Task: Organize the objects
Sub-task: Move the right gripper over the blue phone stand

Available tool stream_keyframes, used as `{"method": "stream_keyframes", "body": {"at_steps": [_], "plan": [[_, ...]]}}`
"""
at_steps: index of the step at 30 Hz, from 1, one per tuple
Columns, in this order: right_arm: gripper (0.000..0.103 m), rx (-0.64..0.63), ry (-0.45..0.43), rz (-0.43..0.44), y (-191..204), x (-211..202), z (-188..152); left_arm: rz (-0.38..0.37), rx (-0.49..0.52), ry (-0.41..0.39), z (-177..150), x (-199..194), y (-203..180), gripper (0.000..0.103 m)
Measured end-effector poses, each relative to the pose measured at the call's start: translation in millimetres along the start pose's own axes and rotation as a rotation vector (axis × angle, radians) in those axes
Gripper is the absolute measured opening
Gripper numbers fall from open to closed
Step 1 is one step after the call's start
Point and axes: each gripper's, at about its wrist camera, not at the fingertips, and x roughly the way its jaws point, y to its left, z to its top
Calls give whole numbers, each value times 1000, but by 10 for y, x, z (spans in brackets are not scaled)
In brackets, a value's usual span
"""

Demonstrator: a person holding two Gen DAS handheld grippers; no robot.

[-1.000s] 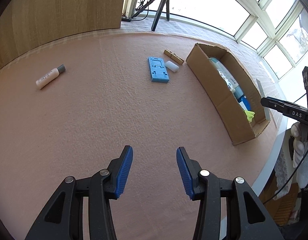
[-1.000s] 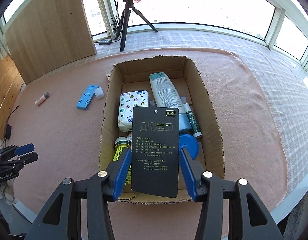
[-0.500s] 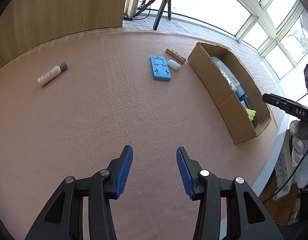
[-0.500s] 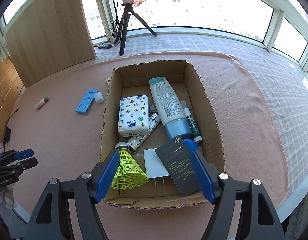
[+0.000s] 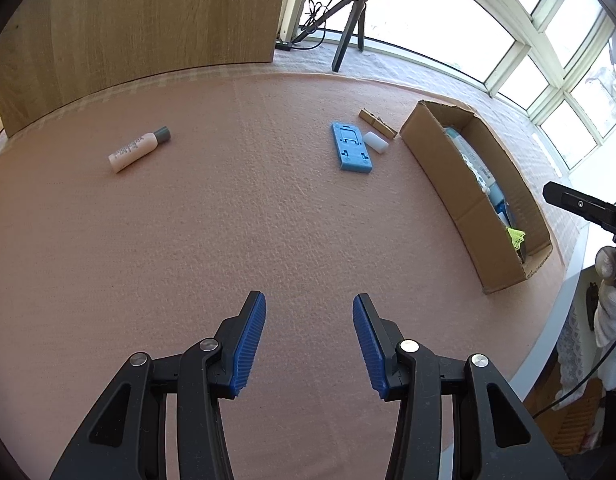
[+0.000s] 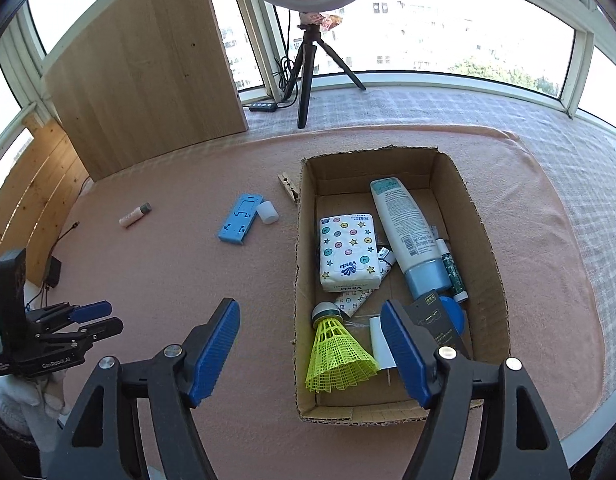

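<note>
Jaws of my right gripper [image 6: 310,346] and left gripper [image 5: 309,344] spread apart, empty; cardboard box [image 6: 484,236] at my right's one o'clock holds black tag [image 6: 438,320], blue stand [image 6: 240,224] at eleven

Each tool [image 5: 308,344] [image 6: 310,344] has black arms, silver screws and ribbed blue pads [image 5: 248,344]; white-gloved hands [image 6: 32,404] grip them.

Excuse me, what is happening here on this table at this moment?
A person is tidying loose items into a cardboard box. The right gripper hangs open over the box's near end, holding nothing; a black tag lies inside. The left gripper is open too. A small bottle, a blue holder and a clothespin lie outside.
</note>
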Motion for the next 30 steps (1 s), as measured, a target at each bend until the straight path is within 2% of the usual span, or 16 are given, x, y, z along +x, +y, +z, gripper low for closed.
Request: {"method": "stream_keyframes", "body": {"at_steps": [12,16,25,30], "plan": [[69,-27,23,95,506,241,214,67,-12,-32,102,-160,385,49],[69,-21,40,107,618,367,290,92,-12,-47,187,-201,521,54],[69,8,123,136,804,732,472,149,-24,-63,428,-168,861,54],[69,34,152,127,850,972,570,146,-37,-63,455,-147,948,55]]}}
